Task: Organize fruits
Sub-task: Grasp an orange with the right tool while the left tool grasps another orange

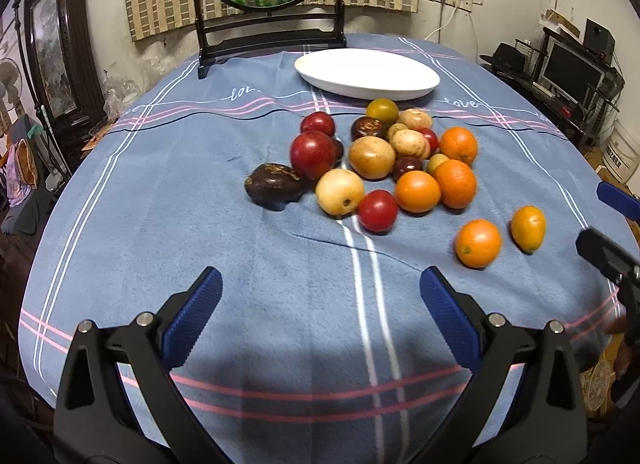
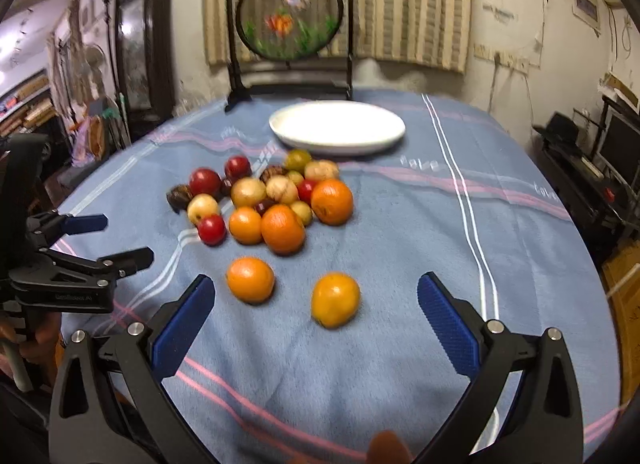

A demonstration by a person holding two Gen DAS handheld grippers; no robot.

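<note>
Both grippers, left gripper (image 1: 320,304) and right gripper (image 2: 316,304), hang wide apart, gripping nothing. Fruit pile (image 1: 384,156) sits mid-table: oranges, red ones, tan ones, maybe a mangosteen. Two oranges (image 2: 251,279) lie apart. White plate (image 2: 336,126) behind, on blue striped tablecloth (image 1: 200,244).

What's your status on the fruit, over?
Left gripper open, empty; right gripper open, empty. White plate bare; fruit pile on the cloth, two orange strays nearer. Nothing in the way.
</note>
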